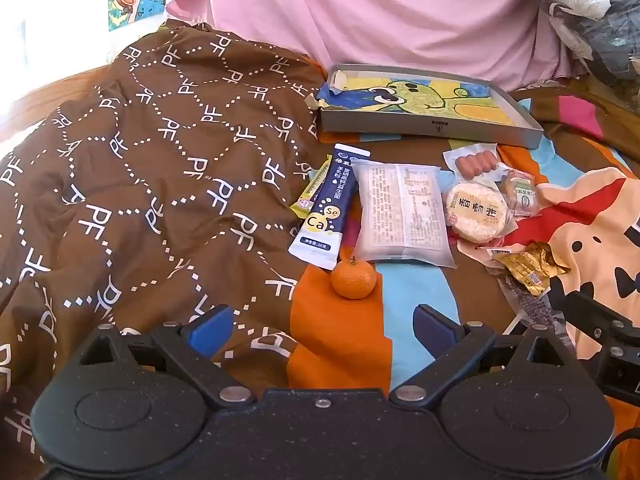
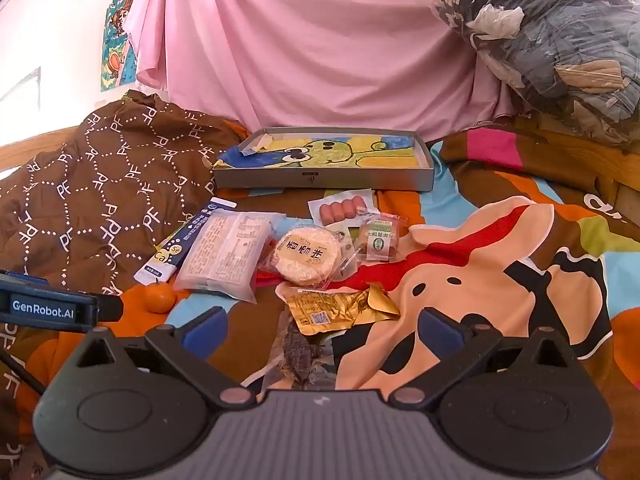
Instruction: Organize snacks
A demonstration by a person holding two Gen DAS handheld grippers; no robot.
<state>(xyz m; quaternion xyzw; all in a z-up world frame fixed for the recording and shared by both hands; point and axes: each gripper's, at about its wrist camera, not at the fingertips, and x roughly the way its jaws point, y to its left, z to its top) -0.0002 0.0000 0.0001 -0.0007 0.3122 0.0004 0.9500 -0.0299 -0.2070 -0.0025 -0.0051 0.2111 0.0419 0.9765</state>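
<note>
Snacks lie scattered on a colourful bedsheet: a mandarin (image 1: 353, 279) (image 2: 159, 298), a dark blue sachet (image 1: 328, 208) (image 2: 176, 246), a white frosted pack (image 1: 404, 216) (image 2: 228, 254), a round rice cracker (image 1: 476, 211) (image 2: 307, 255), a sausage pack (image 1: 476, 162) (image 2: 342, 207), a small biscuit (image 1: 520, 194) (image 2: 378, 240) and a gold pack (image 1: 528, 266) (image 2: 340, 310). Behind them sits a grey box (image 1: 424, 126) (image 2: 320, 180) lined with a drawing. My left gripper (image 1: 322, 330) is open just short of the mandarin. My right gripper (image 2: 322, 330) is open in front of the gold pack.
A brown patterned quilt (image 1: 140, 184) (image 2: 100, 188) is bunched at the left. Pink cloth (image 1: 380, 12) (image 2: 320, 48) hangs behind the box. A bundle of clothes in plastic (image 2: 552, 40) sits at the back right. A clear pack with something dark (image 2: 302, 354) lies under the right gripper.
</note>
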